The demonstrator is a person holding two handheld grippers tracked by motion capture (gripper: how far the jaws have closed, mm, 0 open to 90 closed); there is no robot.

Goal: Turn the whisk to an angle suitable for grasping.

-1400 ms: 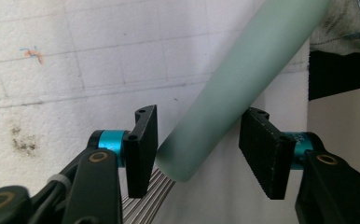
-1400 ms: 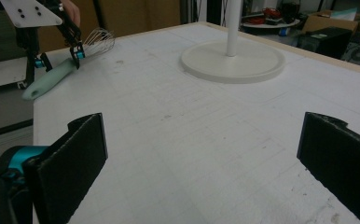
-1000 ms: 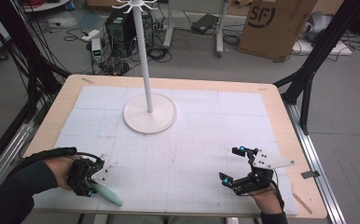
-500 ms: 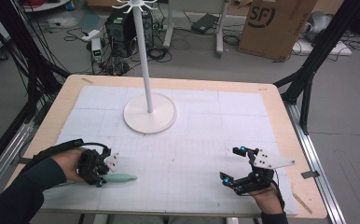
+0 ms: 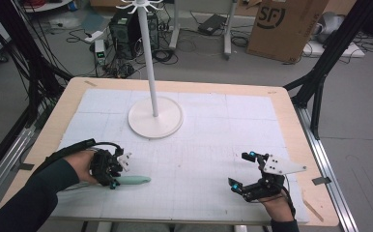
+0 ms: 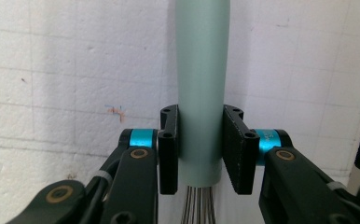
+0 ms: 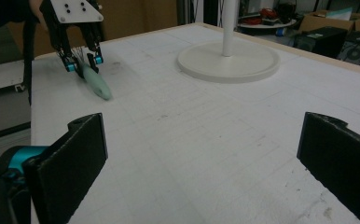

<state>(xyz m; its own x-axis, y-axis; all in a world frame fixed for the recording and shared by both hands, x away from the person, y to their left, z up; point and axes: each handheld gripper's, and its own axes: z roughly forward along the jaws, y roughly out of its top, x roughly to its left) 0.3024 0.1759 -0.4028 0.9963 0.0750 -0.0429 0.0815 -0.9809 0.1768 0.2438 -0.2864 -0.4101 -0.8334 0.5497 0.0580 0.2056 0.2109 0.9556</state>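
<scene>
A whisk with a mint-green handle [image 5: 135, 180] lies flat on the white mat, its handle pointing right. My left gripper [image 5: 114, 181] is shut on that handle [image 6: 201, 70] close to the wire end. Its jaws have just been closing, with the handle between them, and thin wires [image 6: 197, 210] show below the pads. In the right gripper view the left gripper [image 7: 82, 60] stands far off with the whisk handle [image 7: 99, 87] beneath it. My right gripper [image 5: 238, 169] rests near the front right of the mat, open, with nothing between its jaws [image 7: 201, 158].
A white stand with a round base [image 5: 155, 117] and a tall pole [image 5: 146, 58] rises from the far middle of the mat. The wooden table edge [image 5: 291, 125] frames the mat. Black frame legs, cables and a cardboard box [image 5: 286, 26] lie beyond the table.
My left hand has shifted a little to the right. The whisk handle has swung from pointing toward the front right to lying level, pointing right. The right gripper stays put.
</scene>
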